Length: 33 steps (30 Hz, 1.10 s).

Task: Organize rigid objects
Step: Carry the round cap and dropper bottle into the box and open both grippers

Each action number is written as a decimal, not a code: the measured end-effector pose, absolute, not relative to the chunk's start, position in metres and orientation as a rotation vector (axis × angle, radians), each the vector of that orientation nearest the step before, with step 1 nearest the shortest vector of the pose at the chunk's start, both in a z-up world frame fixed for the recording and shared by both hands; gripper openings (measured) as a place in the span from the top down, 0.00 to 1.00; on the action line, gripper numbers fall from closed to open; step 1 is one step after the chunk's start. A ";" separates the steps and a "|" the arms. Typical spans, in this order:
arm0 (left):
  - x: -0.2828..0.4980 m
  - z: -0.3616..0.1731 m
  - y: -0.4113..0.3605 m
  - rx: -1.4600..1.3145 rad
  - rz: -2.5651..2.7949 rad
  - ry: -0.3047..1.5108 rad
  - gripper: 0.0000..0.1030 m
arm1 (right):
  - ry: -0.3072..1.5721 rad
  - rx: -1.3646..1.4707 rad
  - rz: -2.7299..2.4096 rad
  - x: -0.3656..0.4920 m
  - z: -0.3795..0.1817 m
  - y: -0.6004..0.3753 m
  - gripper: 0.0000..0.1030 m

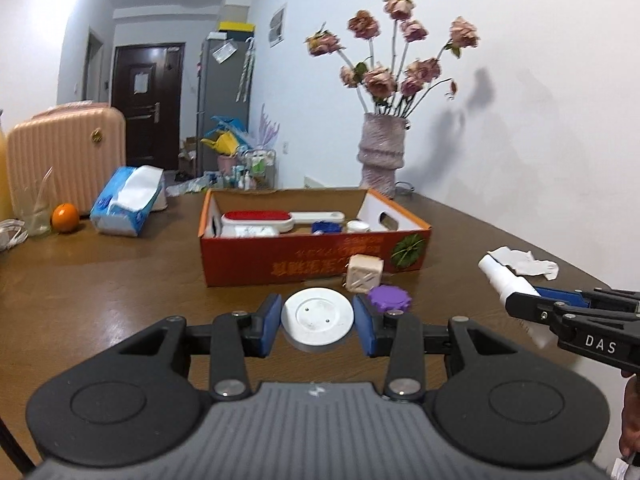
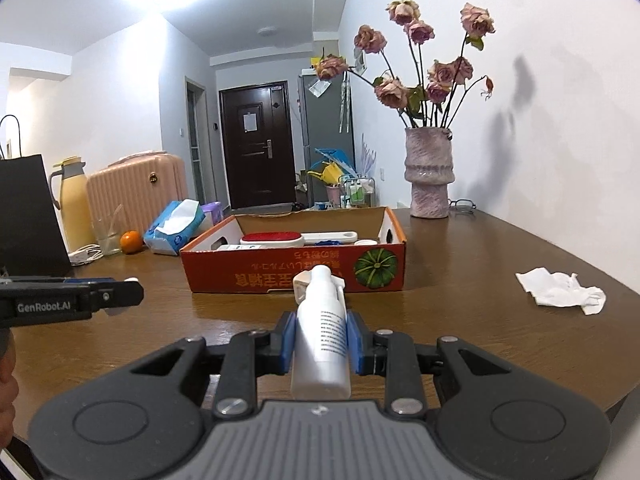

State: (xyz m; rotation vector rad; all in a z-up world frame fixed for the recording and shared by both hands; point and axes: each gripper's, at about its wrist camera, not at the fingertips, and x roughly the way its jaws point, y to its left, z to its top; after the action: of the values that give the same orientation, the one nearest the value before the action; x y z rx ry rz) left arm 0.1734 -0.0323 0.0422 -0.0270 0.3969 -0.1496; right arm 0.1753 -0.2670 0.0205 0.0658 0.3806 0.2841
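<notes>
On the brown table (image 1: 120,300), just short of the orange cardboard box (image 1: 304,258), the left gripper (image 1: 317,318) clasps a white round disc (image 1: 318,316) between its blue pads, with a beige cube (image 1: 364,274) and a purple toothed cap (image 1: 389,297) lying beside it. To its right, the right gripper (image 2: 320,336) is clamped around a white spray bottle (image 2: 322,336), nozzle aimed at the box. Inside the box lie a red-faced brush (image 1: 260,218) and other small pieces.
</notes>
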 end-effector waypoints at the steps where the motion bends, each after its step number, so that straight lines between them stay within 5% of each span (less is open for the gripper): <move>1: 0.176 0.046 -0.034 -0.019 -0.158 0.387 0.61 | 0.376 0.066 0.286 0.177 0.023 -0.269 0.74; 15: 0.351 0.084 -0.028 0.027 -0.225 0.443 0.61 | 0.377 -0.030 0.374 0.347 0.063 -0.264 0.74; 23: 0.484 0.049 -0.021 0.017 -0.210 0.625 0.61 | 0.559 -0.105 0.434 0.478 0.038 -0.241 0.74; 33: 0.540 0.006 -0.014 0.035 -0.189 0.732 0.60 | 0.699 -0.277 0.415 0.540 -0.008 -0.210 0.74</move>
State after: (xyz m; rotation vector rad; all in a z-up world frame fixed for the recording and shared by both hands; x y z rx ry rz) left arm 0.5405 -0.0138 0.0056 0.0346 0.7320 -0.1892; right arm 0.5401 -0.2103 -0.0075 -0.2771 0.6990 0.4153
